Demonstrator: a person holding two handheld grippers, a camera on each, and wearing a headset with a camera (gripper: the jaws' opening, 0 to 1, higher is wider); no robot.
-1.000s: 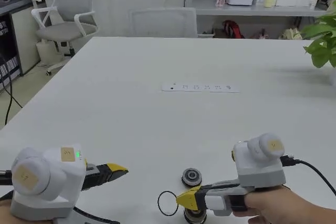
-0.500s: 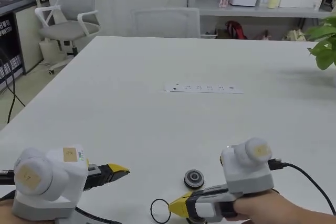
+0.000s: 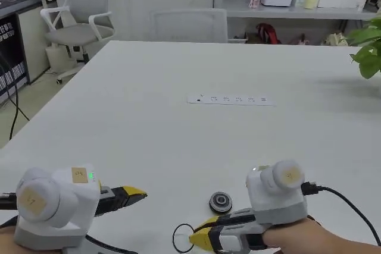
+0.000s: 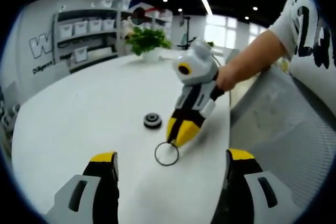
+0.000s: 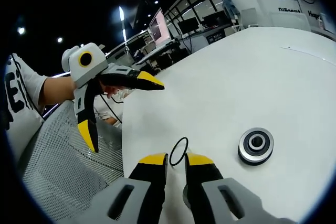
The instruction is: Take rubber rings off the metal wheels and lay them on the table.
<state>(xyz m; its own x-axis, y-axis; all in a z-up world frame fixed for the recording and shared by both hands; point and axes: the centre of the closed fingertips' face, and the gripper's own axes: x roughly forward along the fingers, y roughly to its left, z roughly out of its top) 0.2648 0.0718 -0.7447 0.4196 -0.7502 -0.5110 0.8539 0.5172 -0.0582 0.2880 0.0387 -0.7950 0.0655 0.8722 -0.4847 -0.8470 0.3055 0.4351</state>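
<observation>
A thin black rubber ring lies low over the white table, near its front edge. My right gripper is shut on the ring's near rim with its yellow tips; in the left gripper view the right gripper touches the ring's far side. One metal wheel lies flat just beyond, apart from both grippers. My left gripper is open and holds nothing, left of the ring; it appears as the left gripper with jaws wide apart.
A white power strip lies mid-table. Office chairs stand behind the far edge, and a green plant is at the right. The right gripper's black cable trails to the right. A person's mesh-covered lap borders the table's near edge.
My right gripper has moved left and toward me with the ring, away from the spot where a second wheel showed under it. The left gripper and the loose wheel have stayed put.
</observation>
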